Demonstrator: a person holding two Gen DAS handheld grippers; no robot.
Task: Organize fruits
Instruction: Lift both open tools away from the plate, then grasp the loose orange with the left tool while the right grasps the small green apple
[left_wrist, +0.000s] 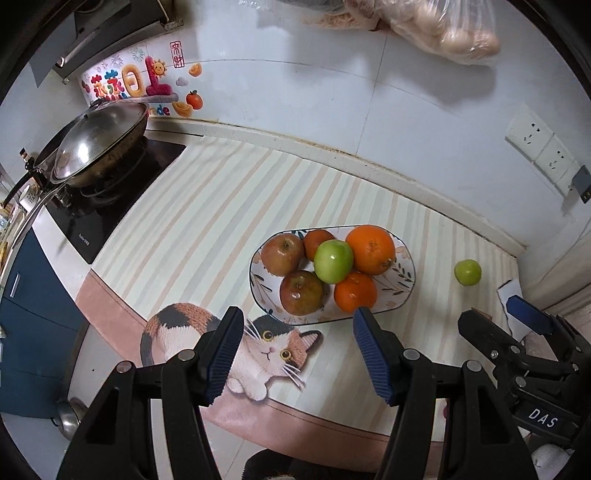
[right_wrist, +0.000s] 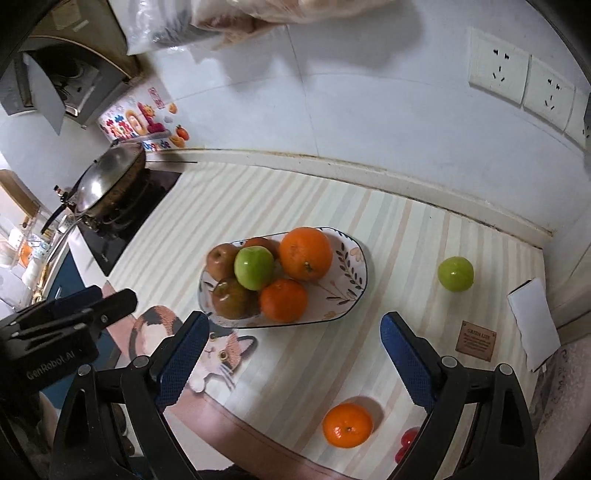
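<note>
Both grippers, left and right, released (empty). Approach loose orange near plate from above, squeeze gently.

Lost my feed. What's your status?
Both grippers open, empty. Plate holds six fruits. Green apple and orange loose on mat. Nothing blocking.

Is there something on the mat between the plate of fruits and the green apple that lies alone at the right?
Nothing: between plate and loose green apple only bare striped mat shows, in both wrist views.
</note>
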